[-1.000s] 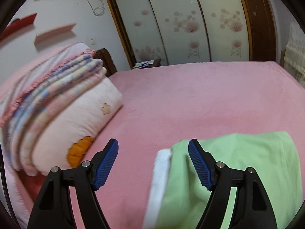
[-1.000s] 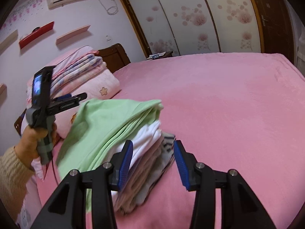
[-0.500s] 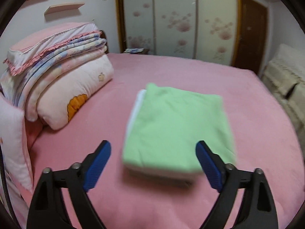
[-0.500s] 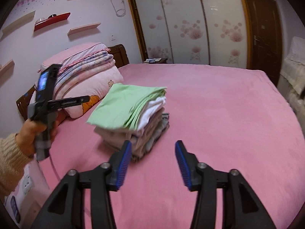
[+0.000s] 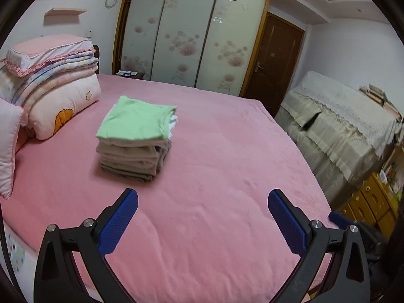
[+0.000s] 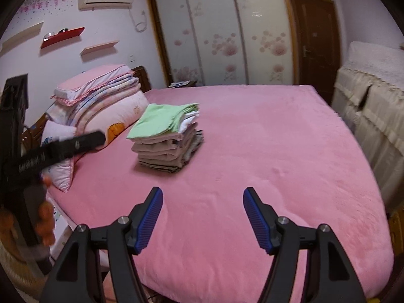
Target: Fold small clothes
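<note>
A stack of folded clothes (image 5: 133, 146) with a light green garment (image 5: 133, 118) on top sits on the pink bed (image 5: 214, 176), left of middle. It also shows in the right wrist view (image 6: 166, 141). My left gripper (image 5: 203, 218) is open and empty, held back over the near part of the bed, well short of the stack. My right gripper (image 6: 203, 214) is open and empty, also back from the stack. The left gripper's body (image 6: 60, 149) shows at the left of the right wrist view.
Folded quilts and pillows (image 5: 50, 85) are piled at the head of the bed on the left. A cloth-covered cabinet (image 5: 341, 123) stands right of the bed, with a wooden drawer unit (image 5: 371, 202) nearer. Wardrobe doors (image 5: 192, 38) stand behind.
Both grippers have pulled back and up from the stack, which now sits far ahead of them. Both jaws have opened wider. The stack stays in place.
</note>
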Motion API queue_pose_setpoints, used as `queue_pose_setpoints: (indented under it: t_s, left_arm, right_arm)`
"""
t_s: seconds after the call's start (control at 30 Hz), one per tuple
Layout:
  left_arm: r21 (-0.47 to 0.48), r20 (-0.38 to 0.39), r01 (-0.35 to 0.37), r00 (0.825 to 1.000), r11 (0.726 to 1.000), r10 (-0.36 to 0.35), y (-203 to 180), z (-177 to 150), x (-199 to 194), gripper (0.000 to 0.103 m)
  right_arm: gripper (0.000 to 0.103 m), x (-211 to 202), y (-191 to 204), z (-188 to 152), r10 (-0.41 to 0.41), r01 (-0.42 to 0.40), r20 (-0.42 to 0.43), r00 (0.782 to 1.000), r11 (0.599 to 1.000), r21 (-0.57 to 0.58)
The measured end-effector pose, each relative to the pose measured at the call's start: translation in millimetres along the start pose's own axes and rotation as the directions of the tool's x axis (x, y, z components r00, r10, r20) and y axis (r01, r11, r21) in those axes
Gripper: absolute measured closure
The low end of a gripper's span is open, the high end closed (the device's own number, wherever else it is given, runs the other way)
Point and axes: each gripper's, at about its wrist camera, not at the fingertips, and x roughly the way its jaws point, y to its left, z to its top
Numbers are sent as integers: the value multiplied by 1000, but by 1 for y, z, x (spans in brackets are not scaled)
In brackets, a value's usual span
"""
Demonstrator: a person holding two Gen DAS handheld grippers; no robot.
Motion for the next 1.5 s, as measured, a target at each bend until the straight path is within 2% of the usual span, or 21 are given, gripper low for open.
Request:
queue_pose_setpoints:
  t_s: [0.13,0.3,0.4,0.57,0.83,0.97,1.23,1.5]
  left_arm:
    - [28,-10,-15,1000,999,16,-33,-26,-19,1]
    - [4,-10,-19,1000,1000,19,-53,-47,-38,1]
    - [23,-9,-75,997,997,75,-63,-56,-47,1]
    - [38,-12,-115,993,993,115,-73,-72,-58,1]
    - [44,-88,-173,980,984,176,-72,-95,-49,1]
    - [69,-97,-195,975,978,201,-73,-100,-41,1]
    - [74,-110,-177,977,981,184,-75,-102,-33,1]
    - [83,-137,-162,976,983,172,-72,-101,-25,1]
  right_arm:
    - [31,-35,-10,-12,-55,54,37,998,998,32]
    - [28,-62,-20,-26,-118,115,65,991,992,55]
    - [28,-77,-29,-35,-144,138,84,986,988,77]
    - [26,-88,-39,-48,-192,181,104,976,977,109]
    - [25,-83,-42,-68,-193,183,62,979,974,137]
    - [25,-74,-37,-77,-184,180,28,983,977,113]
    - [25,-59,-33,-91,-179,181,-34,983,978,103]
    - [24,-64,-34,-90,-206,206,-16,979,972,110]
